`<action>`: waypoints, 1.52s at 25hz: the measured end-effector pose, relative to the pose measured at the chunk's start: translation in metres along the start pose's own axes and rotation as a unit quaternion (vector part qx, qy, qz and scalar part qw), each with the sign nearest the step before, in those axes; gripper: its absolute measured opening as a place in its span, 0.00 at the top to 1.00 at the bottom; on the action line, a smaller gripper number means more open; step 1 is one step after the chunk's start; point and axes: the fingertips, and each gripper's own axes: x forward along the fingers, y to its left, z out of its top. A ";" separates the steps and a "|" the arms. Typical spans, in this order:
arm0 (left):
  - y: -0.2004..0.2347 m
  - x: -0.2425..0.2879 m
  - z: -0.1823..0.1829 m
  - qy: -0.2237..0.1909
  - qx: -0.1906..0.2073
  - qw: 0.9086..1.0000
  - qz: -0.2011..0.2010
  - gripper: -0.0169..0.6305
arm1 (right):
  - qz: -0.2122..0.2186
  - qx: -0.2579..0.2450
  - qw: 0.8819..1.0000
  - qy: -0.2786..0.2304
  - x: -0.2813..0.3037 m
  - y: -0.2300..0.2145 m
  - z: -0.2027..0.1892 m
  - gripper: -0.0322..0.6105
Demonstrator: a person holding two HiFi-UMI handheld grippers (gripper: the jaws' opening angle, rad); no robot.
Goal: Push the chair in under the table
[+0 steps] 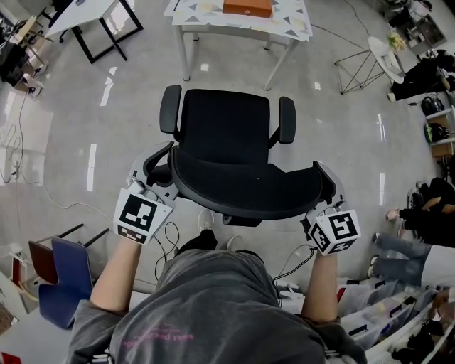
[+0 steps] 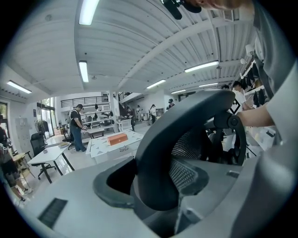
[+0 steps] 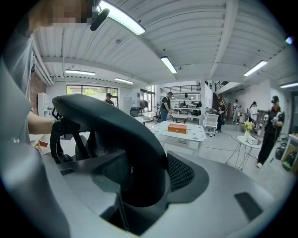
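The black mesh office chair (image 1: 226,135) stands on the glossy grey floor (image 1: 85,128), seat facing the white triangle-patterned surface (image 1: 190,15) beyond the chair, not yet under it; an orange rectangular box (image 1: 247,7) lies on that surface. The left gripper (image 1: 161,176) and right gripper (image 1: 324,186) each close on the chair's curved backrest rim, one at either end

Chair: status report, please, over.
Claws: left claw and right claw shut on chair backrest. Chair short of table, not yet under. No obstacle seen between.
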 end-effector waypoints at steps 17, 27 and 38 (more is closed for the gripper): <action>0.059 0.052 0.017 0.004 -0.013 1.000 0.016 0.63 | -0.007 0.008 1.000 -0.004 0.058 -0.026 0.025 0.59; 0.092 0.107 0.036 -0.002 -0.020 0.999 0.034 0.63 | 0.010 -0.003 1.000 -0.012 0.106 -0.074 0.044 0.59; 0.140 0.172 0.058 0.006 -0.033 0.997 0.067 0.63 | 0.052 -0.017 0.998 -0.018 0.172 -0.128 0.068 0.59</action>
